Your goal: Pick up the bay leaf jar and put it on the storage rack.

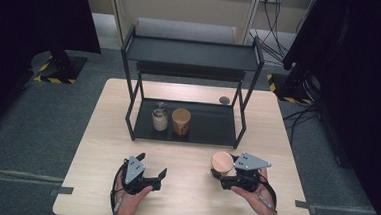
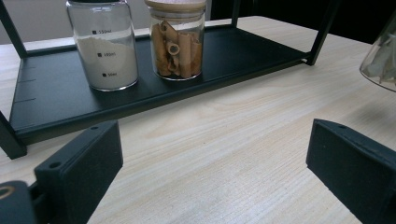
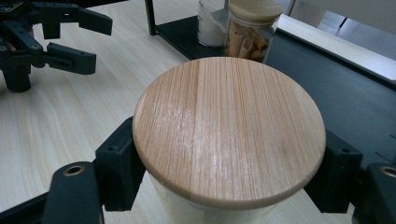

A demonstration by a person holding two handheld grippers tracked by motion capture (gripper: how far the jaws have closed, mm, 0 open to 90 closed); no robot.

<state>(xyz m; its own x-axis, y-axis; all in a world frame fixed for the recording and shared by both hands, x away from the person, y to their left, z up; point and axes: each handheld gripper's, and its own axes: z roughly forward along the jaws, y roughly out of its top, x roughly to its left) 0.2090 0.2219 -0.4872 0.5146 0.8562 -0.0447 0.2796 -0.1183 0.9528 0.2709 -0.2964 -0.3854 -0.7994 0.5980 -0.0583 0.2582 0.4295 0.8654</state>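
Wooden and round, the lid of the jar sits level between the jaws of the right hand-held gripper, which has closed on the glass body just beneath the lid rim, one black pad on each side. In the high view this jar stands upright at the right front of the worktop, its long axis vertical, just in front of the black rack. The rack's lower tray lies straight ahead of the held jar and close by, and the tray's right half is bare. On its left half stand a jar of white powder and, just beside it, a pasta jar with a matching wooden lid. Whether the held jar rests on the wood or is lifted slightly clear of it is hard to judge from these angles. The left hand-held gripper hovers low over the left front of the worktop with its jaws spread wide and nothing between them, well apart from the jar. The right hand is therefore the nearer one, and the likely move is a short carry forward onto the tray's free space.
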